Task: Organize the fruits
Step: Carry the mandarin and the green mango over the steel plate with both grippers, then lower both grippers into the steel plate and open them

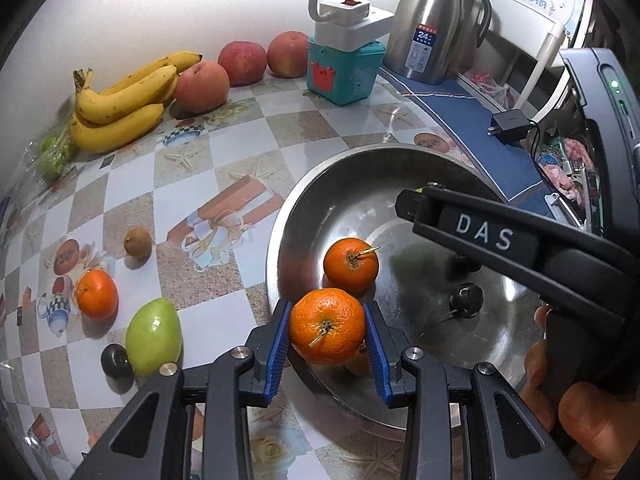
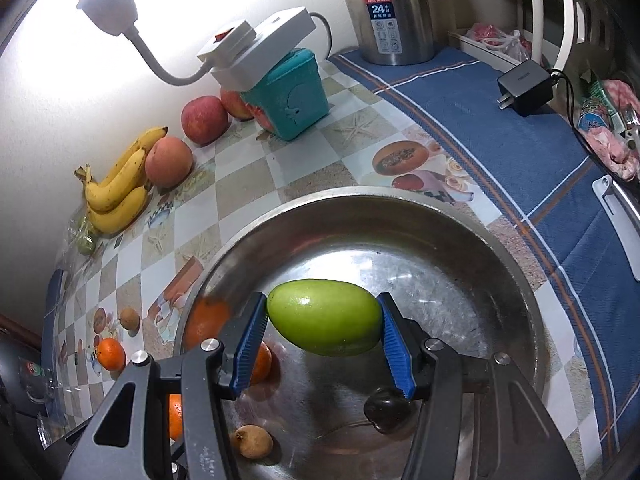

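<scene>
The left gripper (image 1: 326, 334) was clamped on an orange mandarin (image 1: 326, 326), its blue pads (image 1: 278, 344) pressed against both sides of the fruit, held over the near rim of the steel basin (image 1: 304, 208) at about 6 o'clock in the left wrist view. Inside the basin, a second mandarin (image 1: 351, 266) lay just beyond it, toward 12 o'clock, and a dark cherry (image 1: 466, 300) sat at 3 o'clock from that one. On the checked table (image 1: 240, 152), out at 9 o'clock, lay a third mandarin (image 1: 97, 295), a small brown fruit (image 1: 137, 242), a green mango (image 1: 154, 336) and a dark round fruit (image 1: 116, 361) touching it. Bananas (image 1: 120, 108) and three apples (image 1: 242, 62) lined the wall toward 11 o'clock, beside a teal box (image 1: 344, 74) and a steel flask (image 1: 432, 24). The right gripper (image 2: 324, 330) was closed on another green mango (image 2: 324, 316), gripped end to end and hanging over the middle of the basin (image 2: 400, 208). Below it, a dark cherry (image 2: 387, 410) lay at 5 o'clock and a pale brown fruit (image 2: 253, 441) at 7 o'clock on the basin floor. A blue cloth (image 2: 520, 168) covered the table toward 2 o'clock.
</scene>
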{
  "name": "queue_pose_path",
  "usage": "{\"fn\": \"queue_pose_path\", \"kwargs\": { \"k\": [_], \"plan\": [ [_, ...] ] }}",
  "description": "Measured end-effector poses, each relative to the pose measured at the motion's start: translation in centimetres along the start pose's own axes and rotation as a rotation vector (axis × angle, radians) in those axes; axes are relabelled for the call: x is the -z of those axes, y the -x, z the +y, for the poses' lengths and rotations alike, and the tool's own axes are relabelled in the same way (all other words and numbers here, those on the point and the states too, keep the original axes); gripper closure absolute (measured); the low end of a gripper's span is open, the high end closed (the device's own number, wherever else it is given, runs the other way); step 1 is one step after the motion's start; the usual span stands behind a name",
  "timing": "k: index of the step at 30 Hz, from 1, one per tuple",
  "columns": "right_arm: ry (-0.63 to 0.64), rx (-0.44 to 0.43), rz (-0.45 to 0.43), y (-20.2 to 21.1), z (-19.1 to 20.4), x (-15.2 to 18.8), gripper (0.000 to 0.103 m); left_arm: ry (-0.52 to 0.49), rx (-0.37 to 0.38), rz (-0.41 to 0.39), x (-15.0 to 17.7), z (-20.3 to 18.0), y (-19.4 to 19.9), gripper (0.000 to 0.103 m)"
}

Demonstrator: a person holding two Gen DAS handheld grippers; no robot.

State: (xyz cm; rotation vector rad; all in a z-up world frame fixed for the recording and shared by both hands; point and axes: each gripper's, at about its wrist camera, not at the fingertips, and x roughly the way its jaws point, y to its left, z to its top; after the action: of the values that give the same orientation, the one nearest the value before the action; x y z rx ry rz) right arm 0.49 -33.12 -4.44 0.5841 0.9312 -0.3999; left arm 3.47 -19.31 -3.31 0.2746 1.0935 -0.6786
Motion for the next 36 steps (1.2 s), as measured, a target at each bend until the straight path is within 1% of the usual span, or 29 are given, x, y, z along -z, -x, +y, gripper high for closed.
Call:
{"fn": "queue_pose_path", "kwargs": {
  "k": [14, 18, 22, 28, 30, 33, 36],
  "plan": [
    [0.01, 0.016, 0.039, -1.1, 0.1, 0.4, 0.046, -0.003, -0.007, -0.007, 0.0, -0.1, -0.1, 0.063],
    [0.004, 0.015, 0.05, -1.4, 0.0, 0.4, 0.046, -0.007, -0.016, -0.009, -0.1, -0.1, -0.1, 0.057],
    [0.012, 0.022, 0.052, -1.4, 0.0, 0.5, 0.046, 0.002, -0.017, -0.007, 0.0, 0.1, -0.1, 0.057],
    [0.007, 0.019, 0.035, -1.1, 0.1, 0.4, 0.045, 0.02, -0.009, -0.011, -0.1, 0.3, 0.2, 0.056],
    [0.004, 0.022, 0.024, -0.7, 0.1, 0.3, 0.041, 0.03, -0.001, -0.016, -0.2, 0.4, 0.6, 0.057],
    [-0.004, 0.013, 0.006, 0.1, 0.1, 0.1, 0.041, 0.059, 0.027, -0.016, -0.4, 0.6, 1.2, 0.056],
    [-0.003, 0.014, -0.019, 1.1, 0.2, -0.2, 0.041, 0.079, 0.028, -0.027, -0.6, 0.9, 1.8, 0.056]
  ]
}}
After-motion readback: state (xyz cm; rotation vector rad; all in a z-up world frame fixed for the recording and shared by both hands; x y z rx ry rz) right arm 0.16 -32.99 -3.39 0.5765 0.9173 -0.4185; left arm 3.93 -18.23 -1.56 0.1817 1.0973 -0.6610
